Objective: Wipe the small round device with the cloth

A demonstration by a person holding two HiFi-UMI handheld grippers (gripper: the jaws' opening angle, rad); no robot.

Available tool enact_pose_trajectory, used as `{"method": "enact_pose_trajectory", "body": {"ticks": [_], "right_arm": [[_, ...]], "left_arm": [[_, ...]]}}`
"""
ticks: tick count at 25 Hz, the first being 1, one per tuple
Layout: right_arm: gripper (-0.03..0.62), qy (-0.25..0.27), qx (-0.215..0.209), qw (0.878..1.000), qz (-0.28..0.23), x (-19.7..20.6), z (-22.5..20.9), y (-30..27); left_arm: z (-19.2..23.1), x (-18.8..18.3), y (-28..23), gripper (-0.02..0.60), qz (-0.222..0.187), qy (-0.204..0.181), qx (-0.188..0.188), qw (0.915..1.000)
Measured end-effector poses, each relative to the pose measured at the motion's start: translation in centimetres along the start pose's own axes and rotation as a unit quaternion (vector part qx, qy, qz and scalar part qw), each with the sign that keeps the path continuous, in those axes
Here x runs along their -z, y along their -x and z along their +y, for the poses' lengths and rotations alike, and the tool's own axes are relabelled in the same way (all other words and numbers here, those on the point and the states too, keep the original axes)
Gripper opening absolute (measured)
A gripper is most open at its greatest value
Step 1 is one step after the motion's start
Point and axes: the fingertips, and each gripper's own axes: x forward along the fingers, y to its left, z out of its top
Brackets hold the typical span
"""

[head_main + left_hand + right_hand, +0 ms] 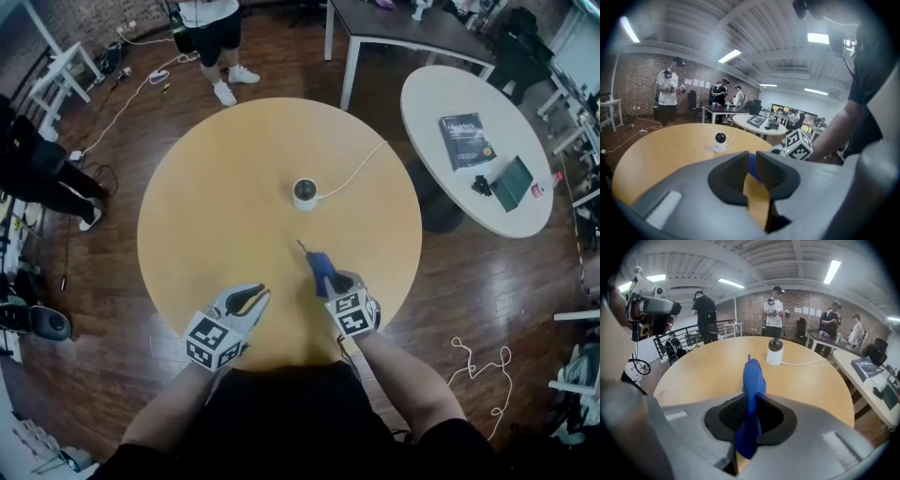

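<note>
Right gripper (pixel 330 284) clenched on blue cloth (pixel 317 265), left gripper (pixel 260 295) slightly apart, empty. Round device (pixel 305 193) mid table (pixel 216 187), cable (pixel 356 169) trailing away, person (pixel 214 37) beyond

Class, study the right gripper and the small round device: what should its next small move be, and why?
Probably carry the right gripper forward toward the small round device. Its jaws are shut on the blue cloth, which sticks out ahead, and bare table separates cloth from device.
</note>
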Motion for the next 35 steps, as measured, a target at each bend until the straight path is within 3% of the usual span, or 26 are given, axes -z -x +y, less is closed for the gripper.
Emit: {"method": "enact_pose_trajectory", "body": {"ticks": [7,18,24,35], "right_arm": [[0.048,0.007,0.001,0.999,-0.035,-4.7,-2.8,-2.2],[0.049,0.005,0.018,0.995,-0.095,-11.5,-7.8,-4.5],[0.049,0.020,0.031,0.994,-0.101,-13.7,-9.6,-6.3],[0.049,0.018,0.035,0.995,-0.087,-16.6,-11.9,-9.2]], "left_arm": [[2.3,-2.2,0.7,0.055,-0.025,0.041,-0.038,0.9981],[1.7,-2.7,1.5,0.055,-0.035,0.065,-0.063,0.9953],[3.4,-1.6,4.6,0.054,-0.034,0.086,-0.107,0.9900],[3.3,1.7,7.5,0.054,-0.022,0.118,-0.144,0.9822]]}}
